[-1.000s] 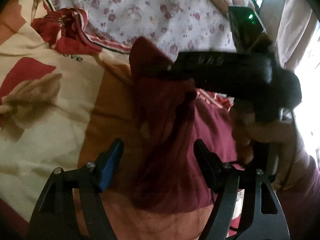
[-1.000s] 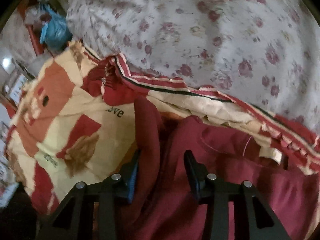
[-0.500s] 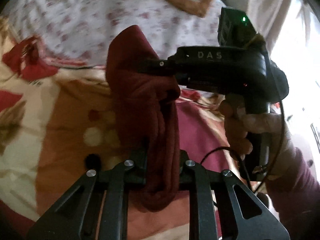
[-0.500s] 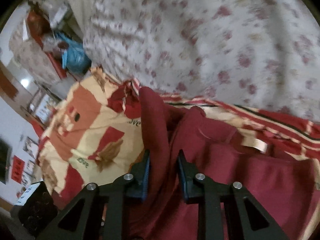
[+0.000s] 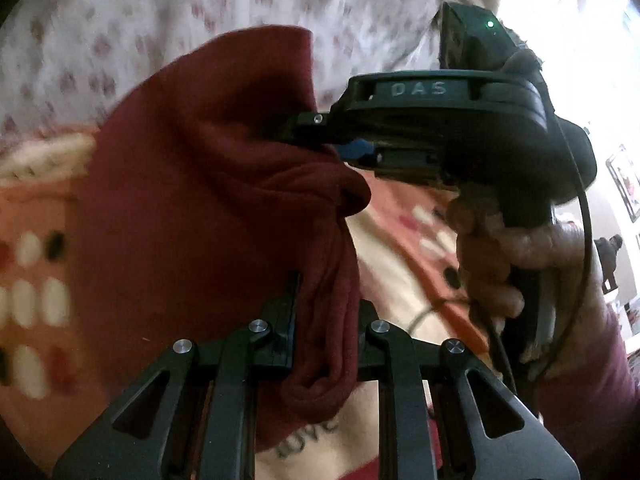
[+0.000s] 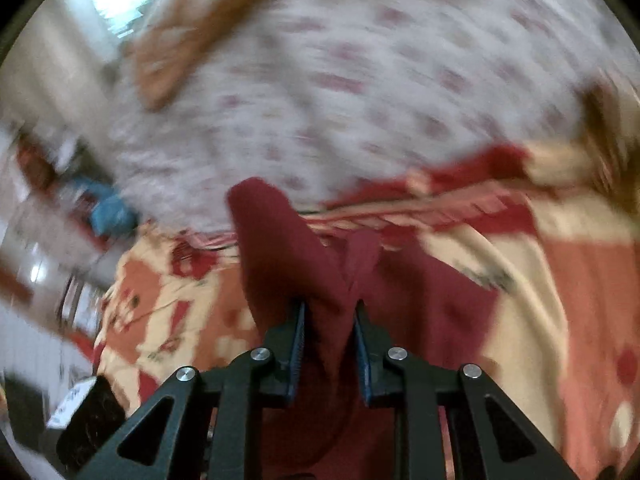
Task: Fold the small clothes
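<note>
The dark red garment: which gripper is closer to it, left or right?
Neither: both grip the dark red garment. The left gripper pinches one bunched edge, the right gripper another.

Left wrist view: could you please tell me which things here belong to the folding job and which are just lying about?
Job:
maroon garment
left tool, gripping it
right tool, gripping it

Lying about:
patterned blanket
floral sheet
</note>
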Demonstrator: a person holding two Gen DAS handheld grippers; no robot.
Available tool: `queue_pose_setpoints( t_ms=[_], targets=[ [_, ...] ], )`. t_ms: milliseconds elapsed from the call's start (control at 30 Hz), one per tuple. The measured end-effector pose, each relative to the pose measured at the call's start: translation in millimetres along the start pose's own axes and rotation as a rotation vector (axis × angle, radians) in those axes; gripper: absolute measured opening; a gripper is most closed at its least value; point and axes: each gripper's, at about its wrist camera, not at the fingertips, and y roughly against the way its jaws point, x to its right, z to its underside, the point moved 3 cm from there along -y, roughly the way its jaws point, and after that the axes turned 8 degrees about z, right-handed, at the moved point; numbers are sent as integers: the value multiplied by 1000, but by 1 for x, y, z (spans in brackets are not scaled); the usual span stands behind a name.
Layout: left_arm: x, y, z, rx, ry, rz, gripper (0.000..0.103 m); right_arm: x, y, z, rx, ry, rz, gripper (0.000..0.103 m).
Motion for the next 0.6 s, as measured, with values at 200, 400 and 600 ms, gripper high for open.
queue_pose_setpoints(
  t_ms=[200,400,600],
  targets=[
    [7,11,1,-85,-29,65,60,41,-9,16,-41,-131,15,43],
    [-9,83,3,23,-127,-60,66,6,38,50,-57,5,-26,48],
    [-56,76,11,27,-28,-215,66,-18,17,88,-114,106,17,48]
  ],
)
